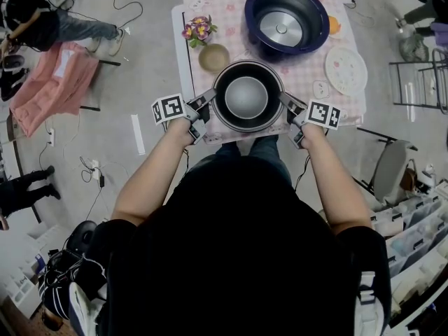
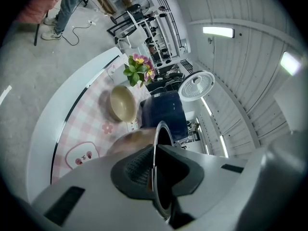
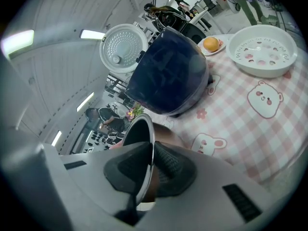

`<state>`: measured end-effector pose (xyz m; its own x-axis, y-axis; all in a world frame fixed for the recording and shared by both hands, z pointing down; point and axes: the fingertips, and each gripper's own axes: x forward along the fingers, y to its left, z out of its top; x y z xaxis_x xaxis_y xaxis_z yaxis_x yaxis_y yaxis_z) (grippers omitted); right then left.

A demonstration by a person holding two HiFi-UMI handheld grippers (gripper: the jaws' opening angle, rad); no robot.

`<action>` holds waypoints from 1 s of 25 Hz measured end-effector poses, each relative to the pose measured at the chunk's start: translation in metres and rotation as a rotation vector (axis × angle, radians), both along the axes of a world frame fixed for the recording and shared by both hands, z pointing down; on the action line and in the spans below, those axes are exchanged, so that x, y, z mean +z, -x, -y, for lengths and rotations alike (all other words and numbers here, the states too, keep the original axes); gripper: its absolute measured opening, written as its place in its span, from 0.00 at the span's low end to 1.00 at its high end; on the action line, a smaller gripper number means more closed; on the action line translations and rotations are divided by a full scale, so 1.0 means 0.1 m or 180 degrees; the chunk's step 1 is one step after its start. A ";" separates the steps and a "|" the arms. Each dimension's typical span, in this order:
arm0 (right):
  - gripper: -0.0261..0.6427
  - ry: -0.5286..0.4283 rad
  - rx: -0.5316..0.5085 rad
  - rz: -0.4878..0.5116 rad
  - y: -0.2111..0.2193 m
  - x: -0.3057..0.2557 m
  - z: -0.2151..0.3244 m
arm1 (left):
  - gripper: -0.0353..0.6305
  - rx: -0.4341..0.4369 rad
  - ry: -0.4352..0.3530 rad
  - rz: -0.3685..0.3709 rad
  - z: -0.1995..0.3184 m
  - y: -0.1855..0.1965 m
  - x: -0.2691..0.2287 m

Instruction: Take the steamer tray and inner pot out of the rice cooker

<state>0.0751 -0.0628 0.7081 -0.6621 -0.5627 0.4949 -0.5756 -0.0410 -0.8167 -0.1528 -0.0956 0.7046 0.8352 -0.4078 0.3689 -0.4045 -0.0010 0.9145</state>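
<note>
The dark metal inner pot (image 1: 246,96) is out of the rice cooker and sits over the near edge of the pink checked table (image 1: 308,72), held from both sides. My left gripper (image 1: 210,98) is shut on the pot's left rim (image 2: 156,143), one pad inside and one outside. On the opposite rim (image 3: 144,129) my right gripper (image 1: 285,102) is shut the same way. The dark blue rice cooker (image 1: 287,16) stands open at the back with its cavity empty. To the right on the table rests the white steamer tray (image 1: 346,69), also visible in the right gripper view (image 3: 262,49).
A beige bowl (image 1: 213,57) and a small pot of flowers (image 1: 199,29) stand left of the cooker. An orange (image 1: 334,25) lies at the cooker's right. The cooker's lid (image 3: 122,47) stands raised. A chair (image 1: 392,170) and shelves are to the right, with cables and people on the floor at left.
</note>
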 end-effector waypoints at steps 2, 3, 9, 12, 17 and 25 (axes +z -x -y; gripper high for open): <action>0.09 -0.0019 0.0005 -0.0044 0.00 0.00 0.00 | 0.12 0.0025 -0.0014 -0.0002 0.00 0.01 0.01; 0.10 -0.0029 0.0003 -0.0078 0.00 0.00 0.01 | 0.13 0.0048 -0.0021 0.0009 -0.01 0.01 0.01; 0.20 -0.0158 -0.0027 -0.0389 -0.06 -0.08 0.09 | 0.20 0.0065 -0.0082 0.0115 0.01 0.15 0.01; 0.23 -0.0281 -0.0054 -0.0586 -0.10 -0.18 0.14 | 0.21 -0.0032 -0.0131 0.0163 0.07 0.27 -0.04; 0.26 -0.0562 -0.0125 -0.0892 -0.14 -0.47 0.21 | 0.21 0.0041 -0.0426 0.0320 0.15 0.38 -0.22; 0.26 -0.1004 -0.0230 -0.1190 -0.09 -1.03 0.27 | 0.24 0.0153 -0.1032 0.0543 0.35 0.36 -0.79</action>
<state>0.0841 -0.0898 0.6056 -0.5146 -0.6824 0.5191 -0.8238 0.2258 -0.5199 -0.1885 -0.1309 0.6259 0.7939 -0.4881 0.3627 -0.5437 -0.3025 0.7829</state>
